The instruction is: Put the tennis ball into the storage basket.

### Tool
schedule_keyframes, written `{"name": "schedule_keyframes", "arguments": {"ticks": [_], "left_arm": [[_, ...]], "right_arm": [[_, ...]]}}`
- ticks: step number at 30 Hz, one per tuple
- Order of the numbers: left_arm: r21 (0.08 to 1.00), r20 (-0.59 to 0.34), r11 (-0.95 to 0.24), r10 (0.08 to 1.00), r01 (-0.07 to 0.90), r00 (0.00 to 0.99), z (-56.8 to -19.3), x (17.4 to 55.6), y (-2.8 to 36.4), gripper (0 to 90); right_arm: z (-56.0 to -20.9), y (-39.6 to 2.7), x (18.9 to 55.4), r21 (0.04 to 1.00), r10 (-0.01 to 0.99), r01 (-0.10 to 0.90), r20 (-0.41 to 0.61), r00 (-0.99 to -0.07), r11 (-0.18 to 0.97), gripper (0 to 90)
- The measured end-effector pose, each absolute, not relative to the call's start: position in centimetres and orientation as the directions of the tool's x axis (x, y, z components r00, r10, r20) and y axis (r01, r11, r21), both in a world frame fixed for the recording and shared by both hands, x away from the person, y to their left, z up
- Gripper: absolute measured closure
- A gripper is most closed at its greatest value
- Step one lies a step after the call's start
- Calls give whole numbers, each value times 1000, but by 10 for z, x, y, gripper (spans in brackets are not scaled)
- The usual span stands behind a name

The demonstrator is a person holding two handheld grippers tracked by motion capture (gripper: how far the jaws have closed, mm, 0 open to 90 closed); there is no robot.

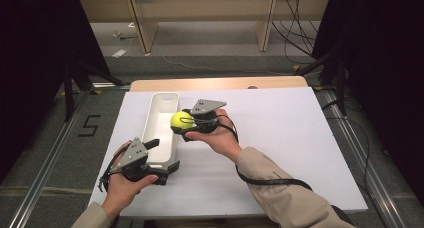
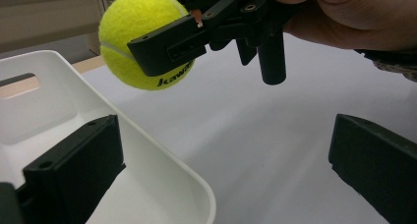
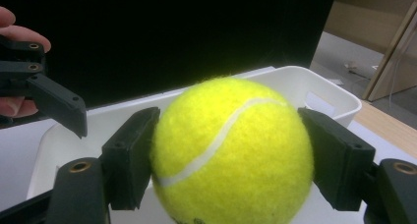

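White foam board (image 1: 280, 138) covers the table, where the right gripper (image 1: 181, 122) clamps a tennis ball (image 1: 180, 120) just above the white bin's (image 1: 161, 100) right rim, seemingly to drop it in, while the left gripper (image 1: 162, 158), jaws apart, straddles the near corner, likely steadying it.

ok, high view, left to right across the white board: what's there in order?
left gripper at the near end of the white bin → tennis ball → right gripper, jaws shut on the ball → right hand
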State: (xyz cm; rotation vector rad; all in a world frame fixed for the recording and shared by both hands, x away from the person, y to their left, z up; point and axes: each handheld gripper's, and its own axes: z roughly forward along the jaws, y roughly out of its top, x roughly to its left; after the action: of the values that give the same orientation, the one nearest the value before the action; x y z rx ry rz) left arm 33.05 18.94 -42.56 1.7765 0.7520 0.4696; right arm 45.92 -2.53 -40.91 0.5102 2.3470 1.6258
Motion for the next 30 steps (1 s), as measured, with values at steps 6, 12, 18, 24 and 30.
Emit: {"name": "schedule_keyframes", "arguments": {"ticks": [6,12,18,24,30], "left_arm": [[945,-51,-201,692,260,720,-426,330,189,0],[945,-53,-198,693,261,719,-426,331,189,0],[945,-52,-199,693,260,719,-426,331,189,0],[945,-51,-199,693,259,719,-426,330,189,0],[944,-67,-191,689,270,722,-426,330,188,0]], "right_arm": [[-408,-23,460,937,414,146,2,-910,317,277],[-406,-20,460,938,413,142,-1,-911,315,277],[-404,-18,461,940,414,141,-1,-910,311,277],[-403,-15,461,940,411,137,-3,-912,311,277],[-402,-12,462,940,407,136,-4,-913,314,277]]}}
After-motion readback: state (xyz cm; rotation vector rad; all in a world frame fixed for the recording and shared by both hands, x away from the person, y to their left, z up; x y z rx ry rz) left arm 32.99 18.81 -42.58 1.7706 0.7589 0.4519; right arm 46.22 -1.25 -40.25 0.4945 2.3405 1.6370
